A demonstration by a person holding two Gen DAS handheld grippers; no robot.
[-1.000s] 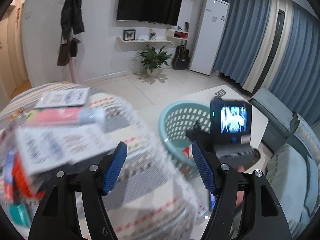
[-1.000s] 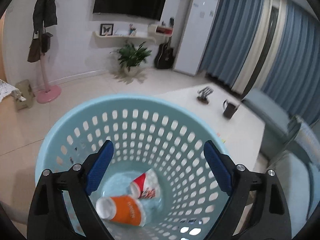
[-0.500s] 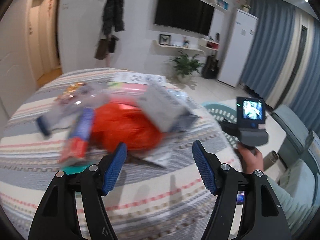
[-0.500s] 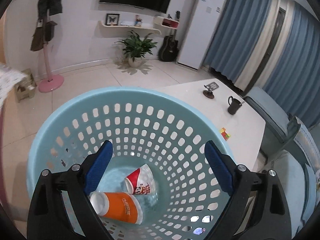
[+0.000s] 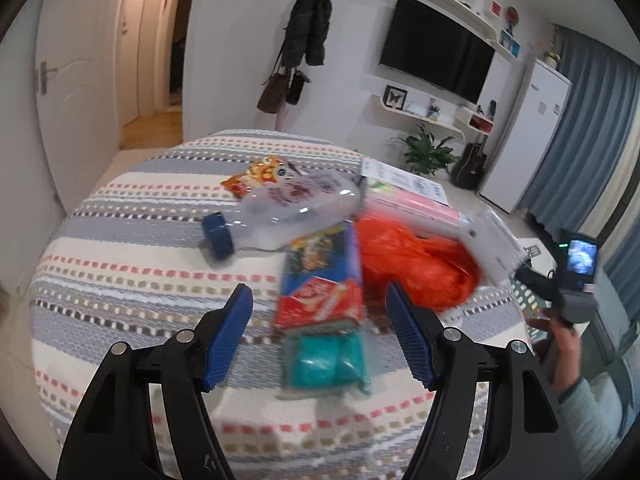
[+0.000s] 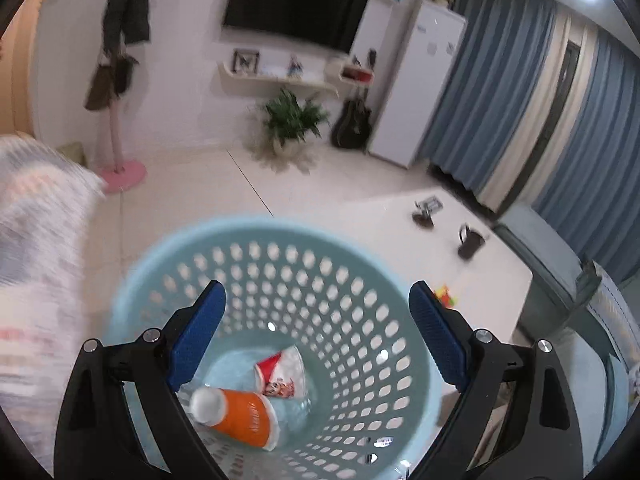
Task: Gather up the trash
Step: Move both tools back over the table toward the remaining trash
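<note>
Step in hand: selecting trash. My left tool (image 5: 318, 334) hangs released over the red-and-blue carton (image 5: 320, 280) on the bench (image 5: 120, 248); my right tool (image 6: 316, 336), released, hovers above the basket (image 6: 400, 288). Next: lower, clamp carton.

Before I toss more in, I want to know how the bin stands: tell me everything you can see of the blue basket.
The blue basket is a round, pale blue bin, plastic by its look, with walls pierced by rows of holes and a smooth solid rim. It stands upright on the pale tiled floor, open side up, beside the striped table. At its bottom lie an orange cup on its side and a red and white cup. The right gripper hangs open above its mouth, touching nothing.
</note>
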